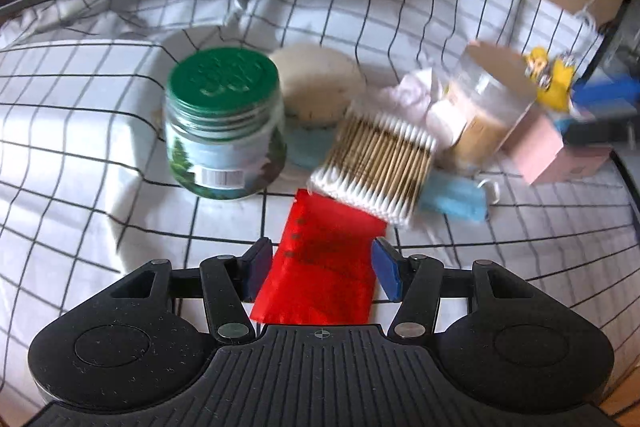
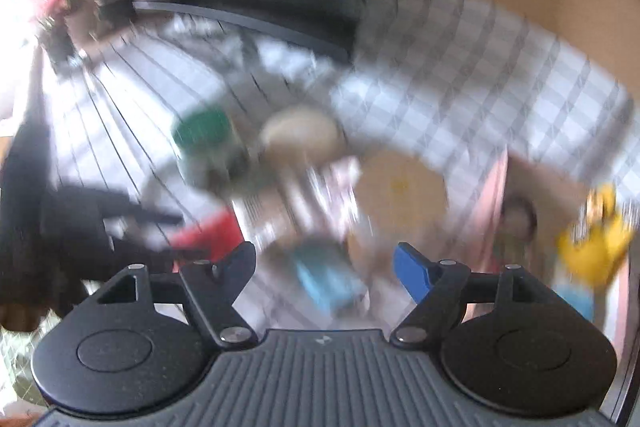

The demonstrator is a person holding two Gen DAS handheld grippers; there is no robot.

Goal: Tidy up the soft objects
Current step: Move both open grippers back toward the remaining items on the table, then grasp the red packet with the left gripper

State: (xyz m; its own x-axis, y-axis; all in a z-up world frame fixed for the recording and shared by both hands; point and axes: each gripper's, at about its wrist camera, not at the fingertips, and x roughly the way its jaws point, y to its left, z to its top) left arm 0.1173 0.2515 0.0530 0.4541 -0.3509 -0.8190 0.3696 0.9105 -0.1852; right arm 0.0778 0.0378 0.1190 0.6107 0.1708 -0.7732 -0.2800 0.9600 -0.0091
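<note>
From my left wrist view, my left gripper has its fingers spread on either side of a shiny red foil pouch. The pouch lies flat on the white cloth with a black grid that covers the bench. The blue pads sit close beside the pouch's edges, but whether they press it I cannot tell. Just beyond the pouch's far end lies a bundle of wooden cotton swabs with white tips, overlapping a light blue face mask. To the left stands a glass jar with a green screw lid, upright. Behind it rests a round cream-coloured pad. Farther right are a crumpled white tissue, a clear tub with a tan lid, a pink box and a yellow toy figure.

The right wrist view is heavily smeared by motion. My right gripper has its fingers wide apart with nothing between them, above the same grid cloth. The green lid, cream pad, red pouch, blue mask and yellow figure show only as blurs.
</note>
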